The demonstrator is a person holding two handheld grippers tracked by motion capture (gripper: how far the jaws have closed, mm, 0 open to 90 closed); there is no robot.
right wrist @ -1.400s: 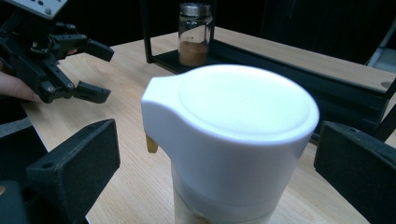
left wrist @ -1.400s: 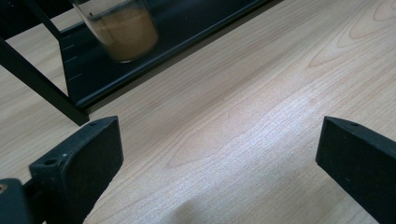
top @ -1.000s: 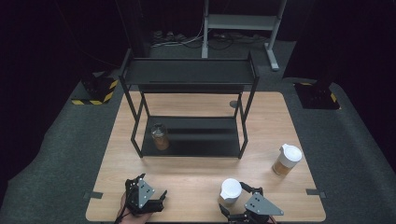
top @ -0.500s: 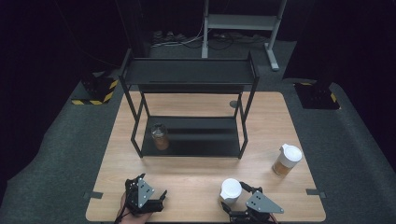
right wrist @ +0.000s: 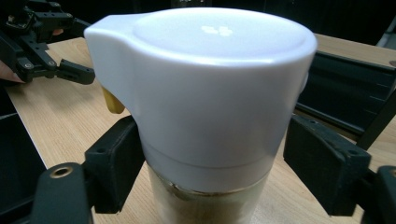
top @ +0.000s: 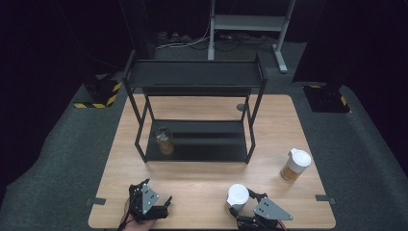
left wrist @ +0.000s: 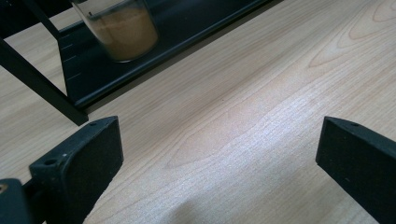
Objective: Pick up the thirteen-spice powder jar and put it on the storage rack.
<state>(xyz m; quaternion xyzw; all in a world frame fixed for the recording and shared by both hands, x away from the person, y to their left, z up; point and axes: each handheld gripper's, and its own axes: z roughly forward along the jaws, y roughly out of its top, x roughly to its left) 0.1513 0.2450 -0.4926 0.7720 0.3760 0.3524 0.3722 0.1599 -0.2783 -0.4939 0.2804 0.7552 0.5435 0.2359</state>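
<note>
Jar (top: pixel 237 198) (right wrist: pixel 205 116): clear glass, filled with tan-brown powder, capped by a tall white plastic lid with a pouring lip on one side. Upright, lid closed. Stands on the wooden tabletop at the lower centre-right of the high view, near the front edge; fills the middle of the right gripper view, between two black jaws.

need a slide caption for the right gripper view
Right gripper jaws flank a white-lidded jar of tan powder on the wooden table, with the left gripper farther off.
</note>
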